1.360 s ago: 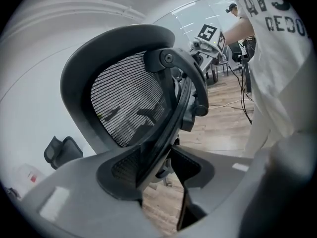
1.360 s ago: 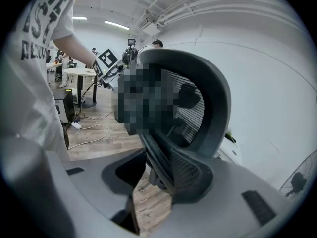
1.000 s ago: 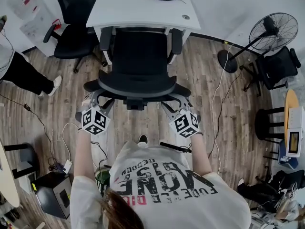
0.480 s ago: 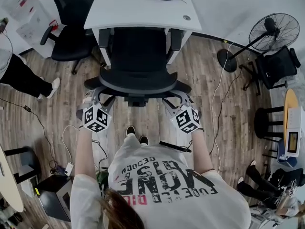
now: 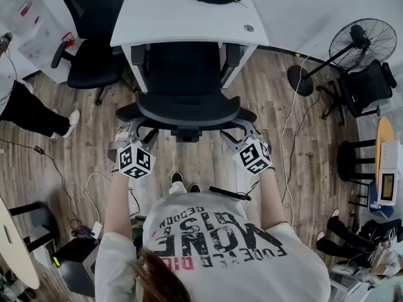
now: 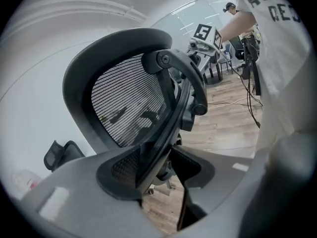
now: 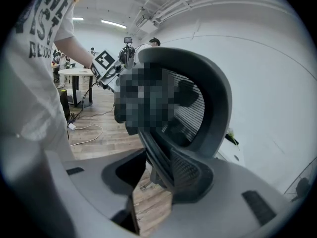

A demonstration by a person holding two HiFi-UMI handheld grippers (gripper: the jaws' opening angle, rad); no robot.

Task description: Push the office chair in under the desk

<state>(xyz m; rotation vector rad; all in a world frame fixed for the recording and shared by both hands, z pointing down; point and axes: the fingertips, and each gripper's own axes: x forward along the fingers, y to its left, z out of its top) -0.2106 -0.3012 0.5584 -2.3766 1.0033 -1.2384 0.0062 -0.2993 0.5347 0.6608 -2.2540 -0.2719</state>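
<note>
While pushing the office chair (image 5: 182, 87), now between the legs of the desk (image 5: 176, 14) with seat (image 5: 182, 61) partly under the top and backrest (image 5: 186, 111) outside, keep left gripper (image 5: 128, 131) and right gripper (image 5: 244, 131) as now: jaws apart, straddling the backrest's two side edges, not clamped on them; expect a rather heavy thing, yet probably easy to roll; press on the stiff frame (image 6: 74, 88), not on the soft mesh (image 6: 126, 103); push both sides evenly, otherwise may swivel.
</note>
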